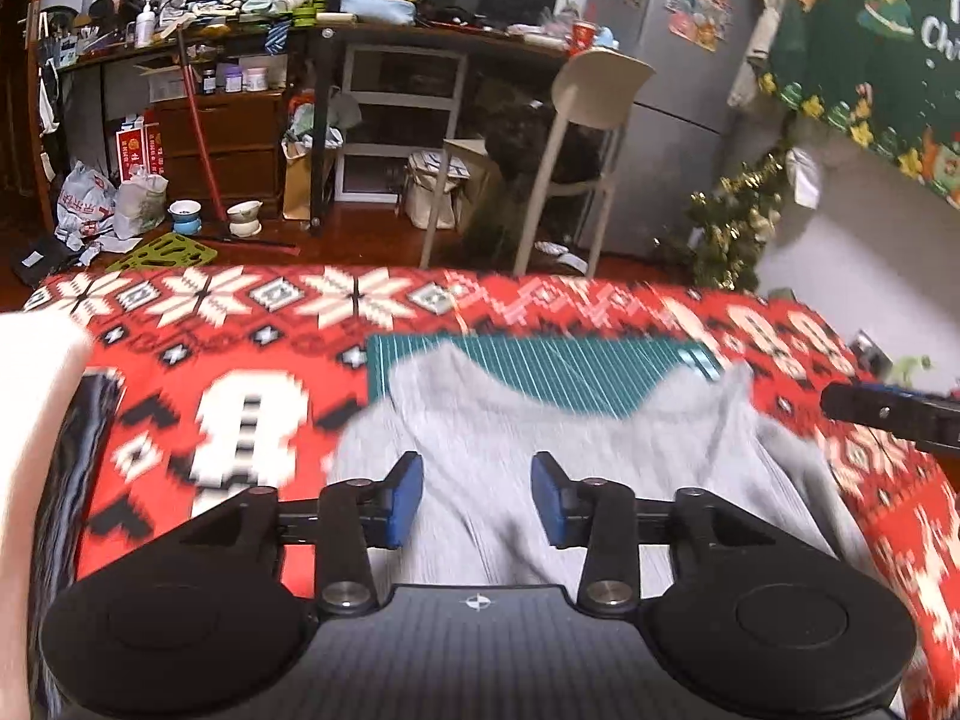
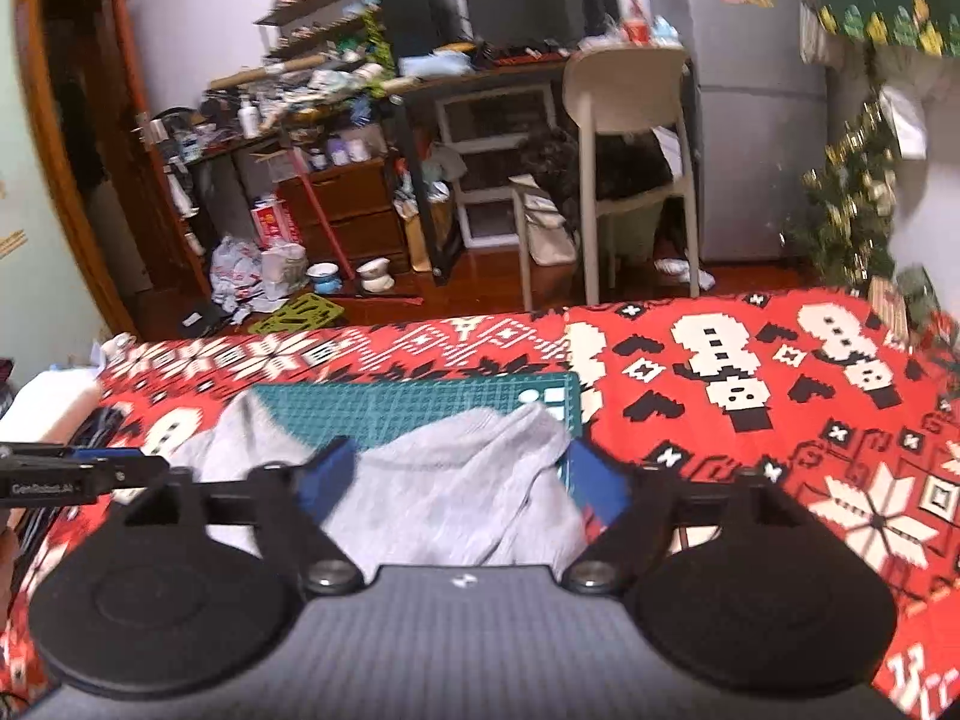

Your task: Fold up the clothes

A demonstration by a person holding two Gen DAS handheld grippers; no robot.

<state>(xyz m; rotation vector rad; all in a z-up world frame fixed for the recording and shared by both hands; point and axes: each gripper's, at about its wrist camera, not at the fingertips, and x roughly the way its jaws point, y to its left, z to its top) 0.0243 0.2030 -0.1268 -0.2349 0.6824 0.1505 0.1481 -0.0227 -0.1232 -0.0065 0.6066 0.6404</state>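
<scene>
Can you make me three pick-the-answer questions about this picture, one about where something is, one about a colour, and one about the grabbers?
1. What does the grey garment partly lie on?
A. green mat
B. chair
C. floor

2. What colour are the gripper pads?
A. yellow
B. blue
C. white

3. How do the left gripper and right gripper stand?
A. both shut
B. one shut
C. both open

Answers: 1 A, the green mat shows beyond the cloth. 2 B, both views show blue. 3 C, gaps show between the pads, nothing pinched.

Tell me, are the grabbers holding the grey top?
No. The left gripper and the right gripper both stand open over the grey top, their fingers apart and gripping nothing.
</scene>
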